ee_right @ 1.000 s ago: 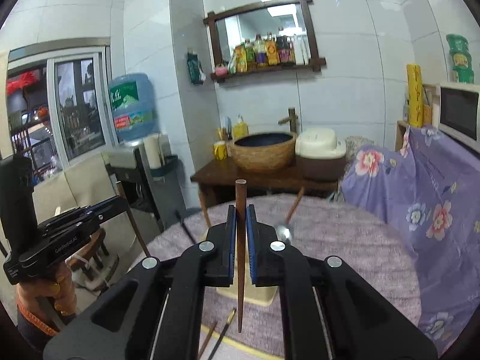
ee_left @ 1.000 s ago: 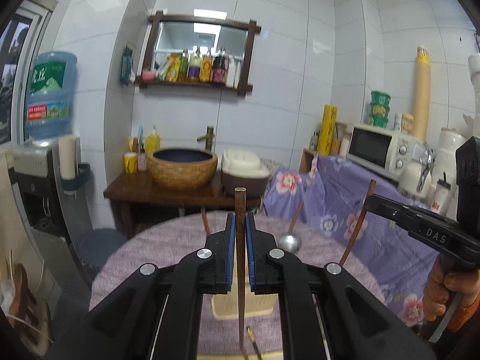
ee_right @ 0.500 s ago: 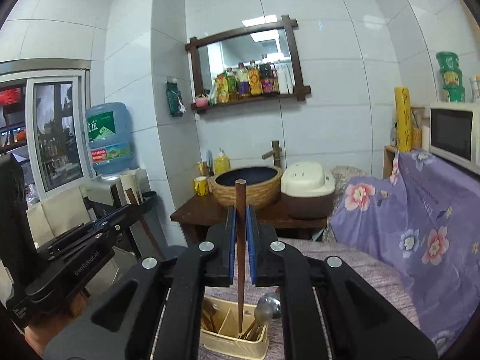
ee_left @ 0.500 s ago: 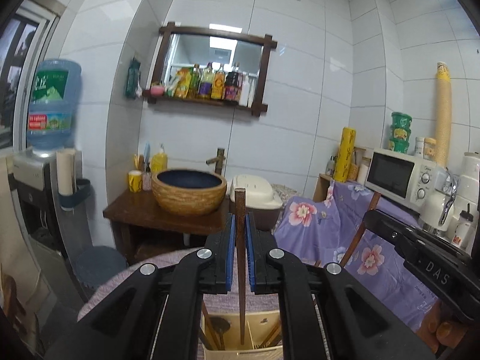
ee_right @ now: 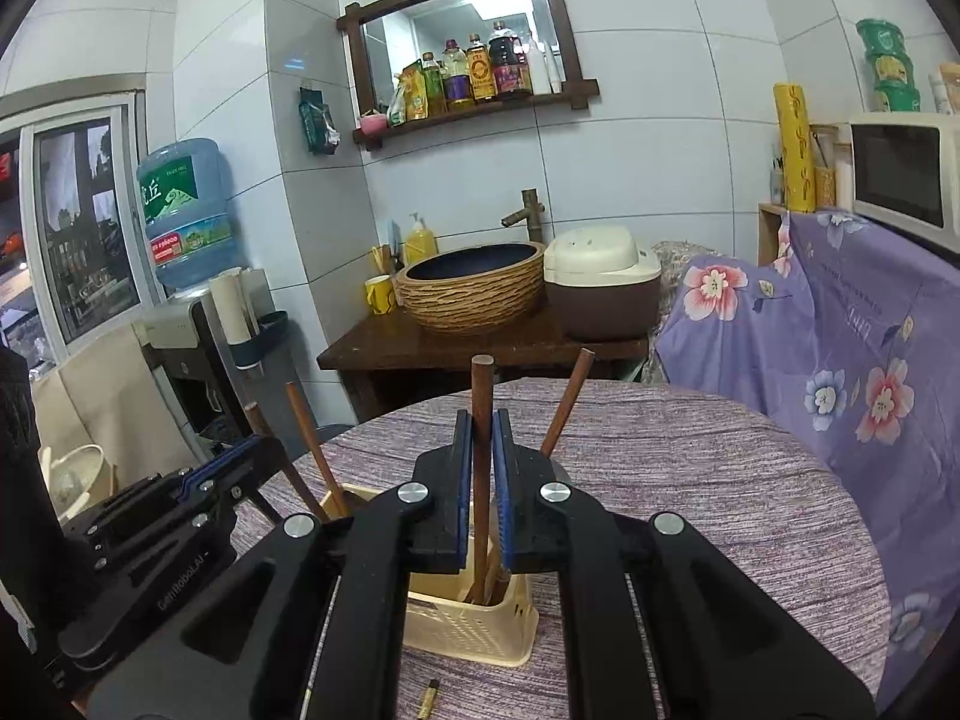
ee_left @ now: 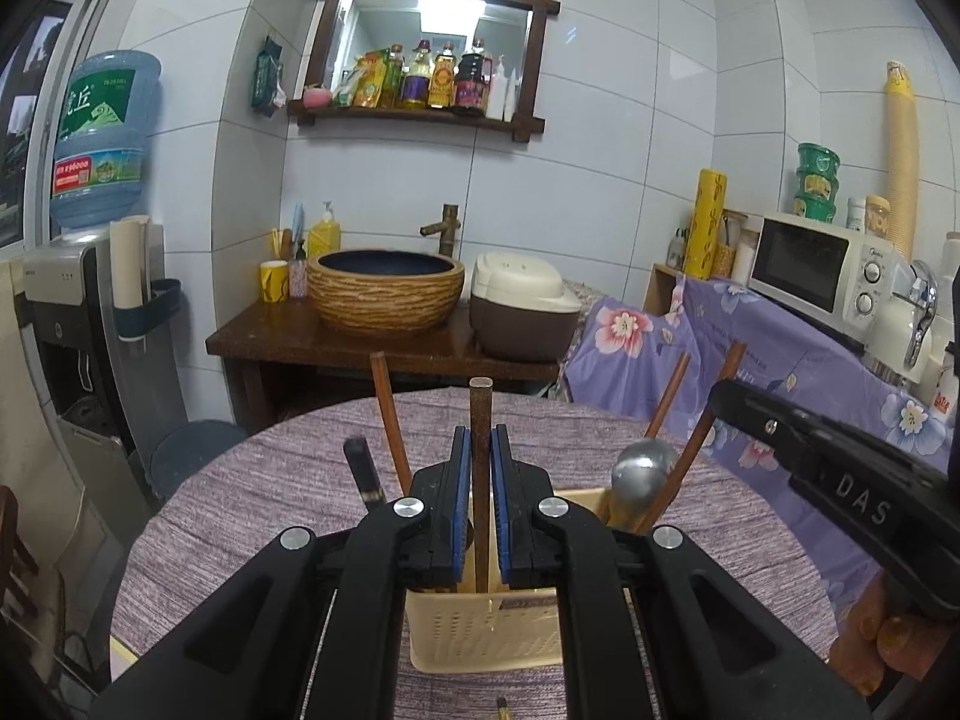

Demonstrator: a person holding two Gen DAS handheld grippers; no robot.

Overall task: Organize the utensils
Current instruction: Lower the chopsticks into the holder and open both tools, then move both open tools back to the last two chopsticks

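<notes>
A cream perforated utensil basket (ee_left: 486, 636) stands on the round purple-clothed table (ee_left: 252, 492); it also shows in the right wrist view (ee_right: 474, 624). My left gripper (ee_left: 480, 468) is shut on a brown chopstick (ee_left: 480, 420) whose lower end reaches down into the basket. My right gripper (ee_right: 482, 462) is shut on another brown chopstick (ee_right: 482, 396), its tip inside the basket. More chopsticks (ee_left: 387, 414) and a metal ladle (ee_left: 639, 471) stand in the basket. The right gripper shows at the right of the left wrist view (ee_left: 840, 480).
A loose dark chopstick end (ee_right: 431, 693) lies on the table in front of the basket. Behind the table are a wooden stand with a woven basin (ee_left: 387, 291) and a rice cooker (ee_left: 522, 312), a water dispenser (ee_left: 90, 276) at left, a floral-covered counter with microwave (ee_left: 822, 267) at right.
Both grippers have come down with their chopsticks, so the chopstick tips now reach into the basket. The table and basket have risen in both views.
</notes>
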